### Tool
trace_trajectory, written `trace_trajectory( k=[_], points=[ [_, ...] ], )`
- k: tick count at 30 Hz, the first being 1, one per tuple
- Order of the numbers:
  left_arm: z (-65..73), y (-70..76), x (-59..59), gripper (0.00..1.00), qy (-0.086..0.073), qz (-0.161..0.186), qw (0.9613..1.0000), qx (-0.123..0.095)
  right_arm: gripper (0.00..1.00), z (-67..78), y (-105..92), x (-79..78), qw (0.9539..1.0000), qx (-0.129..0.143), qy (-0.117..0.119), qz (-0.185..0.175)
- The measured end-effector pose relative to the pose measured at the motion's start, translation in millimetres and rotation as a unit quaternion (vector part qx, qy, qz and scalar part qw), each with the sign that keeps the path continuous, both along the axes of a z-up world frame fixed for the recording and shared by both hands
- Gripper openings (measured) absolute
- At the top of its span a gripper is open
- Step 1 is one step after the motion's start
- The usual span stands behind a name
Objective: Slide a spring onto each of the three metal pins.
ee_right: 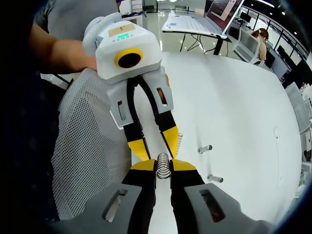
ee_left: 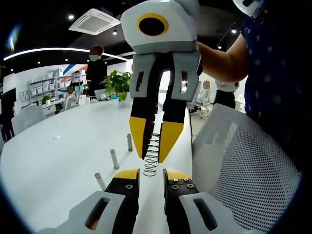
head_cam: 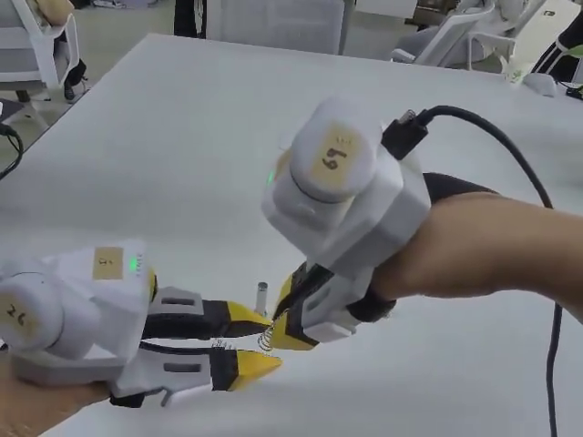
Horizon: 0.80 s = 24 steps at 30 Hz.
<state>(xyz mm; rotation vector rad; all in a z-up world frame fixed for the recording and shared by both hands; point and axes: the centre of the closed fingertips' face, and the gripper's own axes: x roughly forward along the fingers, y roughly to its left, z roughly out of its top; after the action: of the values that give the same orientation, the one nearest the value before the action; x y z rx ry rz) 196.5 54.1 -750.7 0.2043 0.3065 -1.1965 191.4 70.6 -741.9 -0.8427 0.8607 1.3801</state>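
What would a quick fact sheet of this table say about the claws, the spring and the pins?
Surface: white tabletop
Right claw: shut on a small coiled metal spring
Left claw: open, tips flanking one end of that spring
Far metal pin: upright, already wears a spring
Middle metal pin: upright, bare
Near metal pin: upright, bare

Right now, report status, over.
Right gripper shut on spring; left gripper open at its end. One pin sprung, two bare pins. Nothing in the way.
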Motion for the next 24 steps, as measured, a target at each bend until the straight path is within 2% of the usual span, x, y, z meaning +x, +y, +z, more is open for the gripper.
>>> trace_trajectory(
  k=[5, 8, 24],
  points=[
    [-1.5, 5.4, 0.7, 0.26, 0.014, 0.014, 0.9998, -0.006, 0.08, 3.0, -5.2, 5.6, 1.0000, 0.000, -0.003, -0.006],
    [-1.9, 9.1, 2.0, 0.30, 0.016, 0.023, 0.9996, -0.007, 0.08, 4.1, -10.6, 6.6, 0.9999, -0.003, -0.003, -0.011],
    [-9.4, 23.0, 11.0, 0.51, 0.021, 0.062, 0.9978, -0.002, 0.08, 12.4, -39.1, 35.4, 0.9988, -0.010, -0.017, -0.045]
  ],
)
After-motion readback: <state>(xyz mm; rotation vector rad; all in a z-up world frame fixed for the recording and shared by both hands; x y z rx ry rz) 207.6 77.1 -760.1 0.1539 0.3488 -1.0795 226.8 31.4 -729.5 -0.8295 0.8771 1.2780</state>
